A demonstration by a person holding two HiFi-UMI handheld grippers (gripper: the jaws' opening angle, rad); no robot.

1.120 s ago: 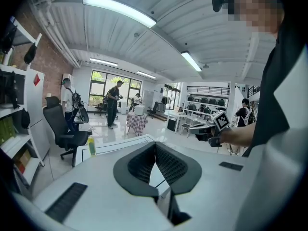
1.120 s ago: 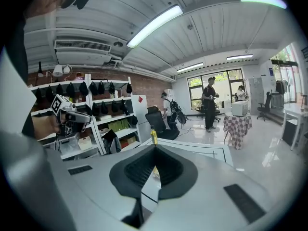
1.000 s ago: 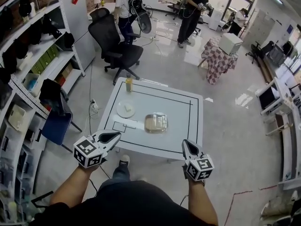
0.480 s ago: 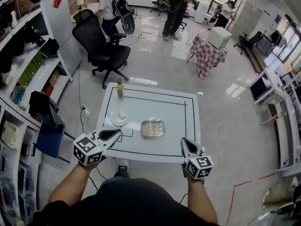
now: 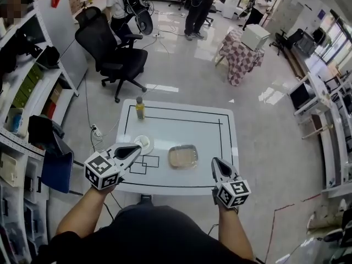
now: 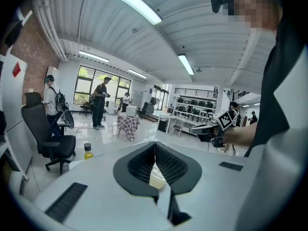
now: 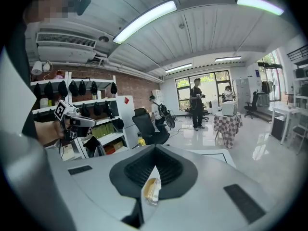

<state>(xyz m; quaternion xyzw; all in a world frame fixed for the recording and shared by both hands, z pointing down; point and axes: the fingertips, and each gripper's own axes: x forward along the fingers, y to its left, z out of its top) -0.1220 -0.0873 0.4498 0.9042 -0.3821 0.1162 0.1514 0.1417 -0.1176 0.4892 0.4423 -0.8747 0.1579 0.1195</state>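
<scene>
The left tongs (image 5: 133, 149) are pressed together at the tips, and nothing is between them. The right tongs (image 5: 215, 162) are pressed together too, and they hold nothing. A person holds one in each hand, side by side, over the near edge of the white counter (image 5: 181, 126).

A clear box (image 5: 182, 156) with something pale inside lies on the counter. It sits between the two tongs and a little ahead of them. It is to the right of the left tongs and to the left of the right tongs. Neither touches it. In the right gripper view the box shows low down, in the thin gap under the closed tips.

A small white plate (image 5: 144, 143) lies just ahead of the left tongs' tip, to the left of the box. In the head view the tip sits right at the plate's near edge.

A bottle (image 5: 139, 108) of yellow stuff stands upright at the far left corner, well ahead of the left tongs. A black chair (image 5: 110, 51) stands on the floor past the counter.
</scene>
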